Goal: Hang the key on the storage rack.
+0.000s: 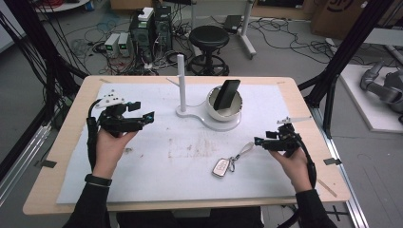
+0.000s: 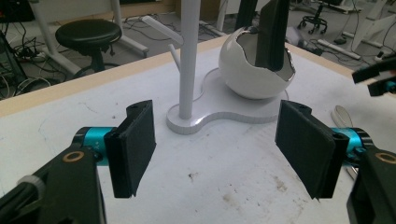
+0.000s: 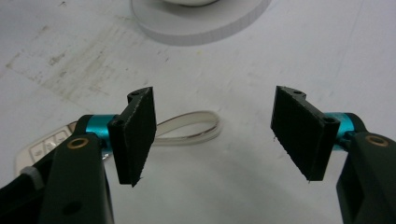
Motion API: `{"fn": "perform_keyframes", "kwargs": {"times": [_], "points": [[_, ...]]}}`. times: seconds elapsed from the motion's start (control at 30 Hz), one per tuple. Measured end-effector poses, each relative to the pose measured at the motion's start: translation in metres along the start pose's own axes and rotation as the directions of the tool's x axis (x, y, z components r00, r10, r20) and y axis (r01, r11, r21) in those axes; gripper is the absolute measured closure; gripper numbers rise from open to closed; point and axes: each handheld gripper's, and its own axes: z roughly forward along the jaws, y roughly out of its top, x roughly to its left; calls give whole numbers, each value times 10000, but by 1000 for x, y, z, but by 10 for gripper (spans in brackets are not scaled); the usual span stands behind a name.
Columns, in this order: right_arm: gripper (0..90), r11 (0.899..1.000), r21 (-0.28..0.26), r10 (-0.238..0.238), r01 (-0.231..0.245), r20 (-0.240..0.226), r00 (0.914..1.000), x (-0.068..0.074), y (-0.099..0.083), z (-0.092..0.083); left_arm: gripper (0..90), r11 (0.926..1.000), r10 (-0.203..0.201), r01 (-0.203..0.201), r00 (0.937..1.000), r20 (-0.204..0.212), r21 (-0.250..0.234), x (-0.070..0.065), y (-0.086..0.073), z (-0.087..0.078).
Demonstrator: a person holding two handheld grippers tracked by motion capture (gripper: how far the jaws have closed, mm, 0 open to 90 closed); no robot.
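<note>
A silver car key fob (image 1: 220, 167) lies on the white mat (image 1: 157, 175) with its pale strap loop (image 1: 245, 149) stretched toward the right. My right gripper (image 1: 257, 141) hovers just above the loop's end, jaws open and nothing between them. In the right gripper view the strap loop (image 3: 196, 128) lies past the right gripper (image 3: 219, 135), and the key fob (image 3: 44, 144) peeks out behind the left jaw. My left gripper (image 1: 150, 116) is held open over the mat's left part; in its own view the left gripper (image 2: 217, 149) faces the white stand.
A white stand (image 1: 209, 121) at the back centre carries an upright post (image 1: 181, 80) and an egg-shaped bowl (image 1: 223, 108) with a black phone (image 1: 226, 94) leaning inside. A stool (image 1: 209, 40) and cables are on the floor beyond the table.
</note>
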Motion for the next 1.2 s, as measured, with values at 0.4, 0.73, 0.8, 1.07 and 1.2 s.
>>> {"fn": "perform_keyframes", "kwargs": {"times": [0.4, 0.73, 0.8, 1.07, 1.2], "points": [[317, 9846, 802, 1554, -1555, 75, 9878, 45, -32, 25, 287, 9998, 161, -165, 9995, 269, 131, -6, 2, 15], [311, 9942, 826, 671, -682, 157, 9976, 61, -22, 51, 286, 9998, 94, -98, 9997, 236, 192, -6, 1, 14], [334, 9949, 882, 466, -481, 192, 9987, 65, -19, 56, 286, 9998, 53, -57, 9998, 215, 186, -6, 0, 13], [626, 9924, 1043, -698, 649, 445, 9966, 73, -17, 62, 286, 9998, -31, 28, 9999, 143, 186, -5, -3, 6], [754, 9886, 1050, -1125, 1082, 353, 9930, 79, -16, 63, 286, 9998, -78, 76, 9999, 104, 188, -4, -4, 3]]}}
